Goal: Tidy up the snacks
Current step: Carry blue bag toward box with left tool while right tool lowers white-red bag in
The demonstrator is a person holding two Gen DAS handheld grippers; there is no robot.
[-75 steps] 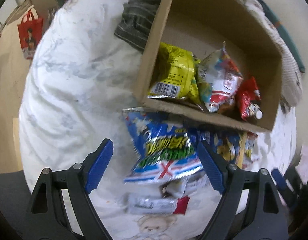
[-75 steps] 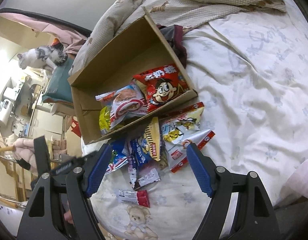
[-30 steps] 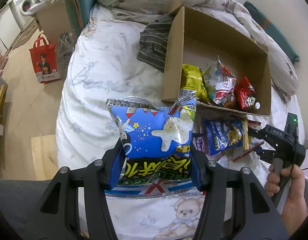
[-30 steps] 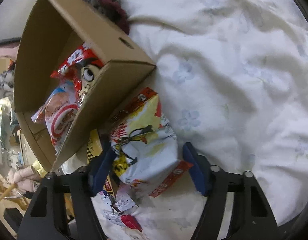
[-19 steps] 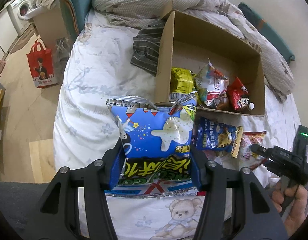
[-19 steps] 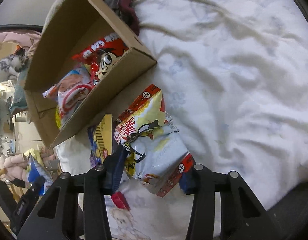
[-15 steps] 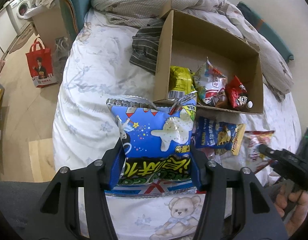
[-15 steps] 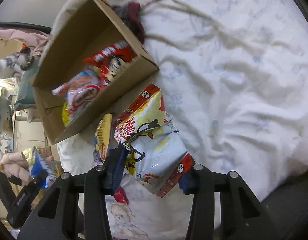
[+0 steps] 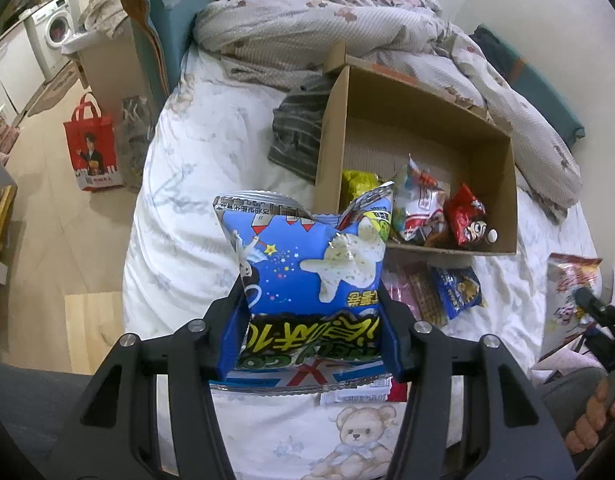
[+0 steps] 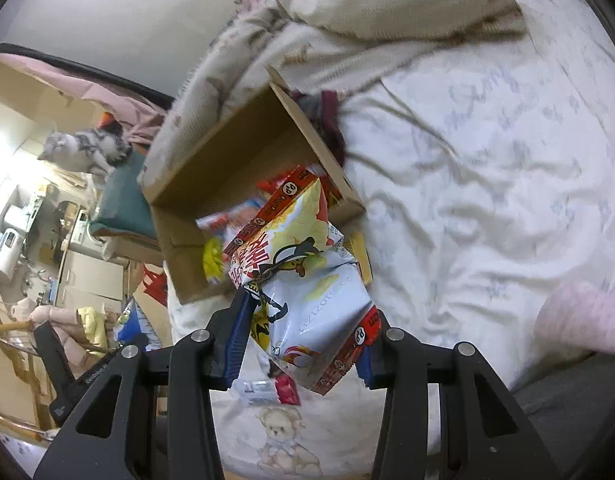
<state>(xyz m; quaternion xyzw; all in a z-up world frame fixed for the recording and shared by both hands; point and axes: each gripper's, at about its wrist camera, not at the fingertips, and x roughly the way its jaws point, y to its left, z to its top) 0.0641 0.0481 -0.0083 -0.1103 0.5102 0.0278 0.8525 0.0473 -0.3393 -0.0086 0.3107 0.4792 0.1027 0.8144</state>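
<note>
L gripper [image 9: 309, 344] pinches a puffy blue foil snack bag with white star-shaped pieces printed on it [image 9: 307, 276]; both blue pads press its lower sides, the bag standing upright between them w/ its crimped top edge toward the far side. The bag is off the bed, in front of the near-left corner of the open brown cardboard box [image 9: 511, 184].

R gripper [image 10: 299, 344] is clamped on a white-and-yellow crisp bag with red edge strips [image 10: 307, 280], tilted, its top pointing at the box [image 10: 227, 152]. Its jaws closed in on that bag within the last sec and now squeeze it on both sides. In the L wrist view the same bag [image 9: 567, 292] shows at the far right edge, w/ the R gripper body and a hand [image 9: 595, 420] just below it.

Inside the box, near end: a yellow-green packet [image 9: 357, 180], a white-and-red packet [image 9: 419, 204] and a small red packet with a cartoon face [image 9: 465, 216]. The far part of the box floor is bare cardboard.

On the white floral bedsheet [image 9: 187, 208], just near of the box: a small dark-blue packet [image 9: 457, 290] and a brown wafer-like pack [image 9: 423, 296] beside it. A small silver-and-red sachet [image 10: 267, 390] lies under the R gripper.

A striped grey cloth [image 9: 299, 136] sits left of the box; a rumpled beige quilt [image 9: 347, 16] at the far end. A red tote bag [image 9: 93, 148] stands on the floor, left.
</note>
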